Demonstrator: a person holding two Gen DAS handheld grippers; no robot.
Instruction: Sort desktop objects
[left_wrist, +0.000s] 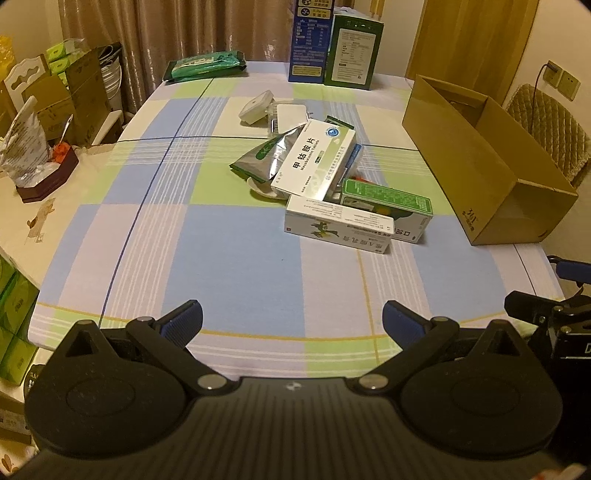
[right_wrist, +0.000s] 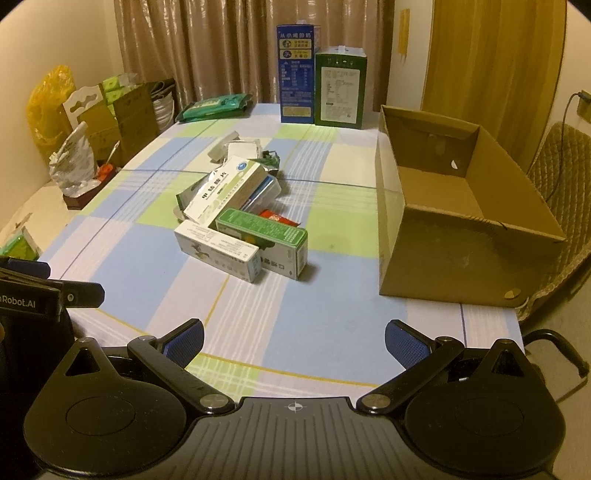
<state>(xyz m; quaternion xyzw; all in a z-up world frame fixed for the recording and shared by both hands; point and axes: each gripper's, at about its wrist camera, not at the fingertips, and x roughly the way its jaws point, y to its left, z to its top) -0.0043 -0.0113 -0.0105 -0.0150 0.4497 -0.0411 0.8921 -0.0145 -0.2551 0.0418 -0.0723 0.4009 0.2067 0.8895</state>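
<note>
A: Which step is the person at?

B: By the look of it, the very start. The pile of boxes (right_wrist: 236, 221) sits untouched in the middle of the tabletop (right_wrist: 317, 332), and the cardboard box (right_wrist: 461, 236) to its right looks empty as far as its inside shows.

A: And the grippers?

B: The left gripper (left_wrist: 291, 323) and the right gripper (right_wrist: 293, 341) both hover over the near edge of the tabletop. The jaws of each are spread wide and hold nothing.

A: Where is the pile relative to the jaws?

B: Well ahead of both. From the left wrist it lies forward and slightly right of center; from the right wrist, forward and slightly left. Nearest are a white box (right_wrist: 218, 251) and a green box (right_wrist: 266, 236), touching each other. A larger white medicine box (left_wrist: 314, 158) leans on top of the heap behind them, over a silver pouch (left_wrist: 258, 155).

A: So the next move?

B: Probably a reach forward to one of the near boxes, with the jaws lined up across its narrow side, then a carry to the cardboard box. The right gripper seems better placed for that, since the cardboard box is on its side.
</note>
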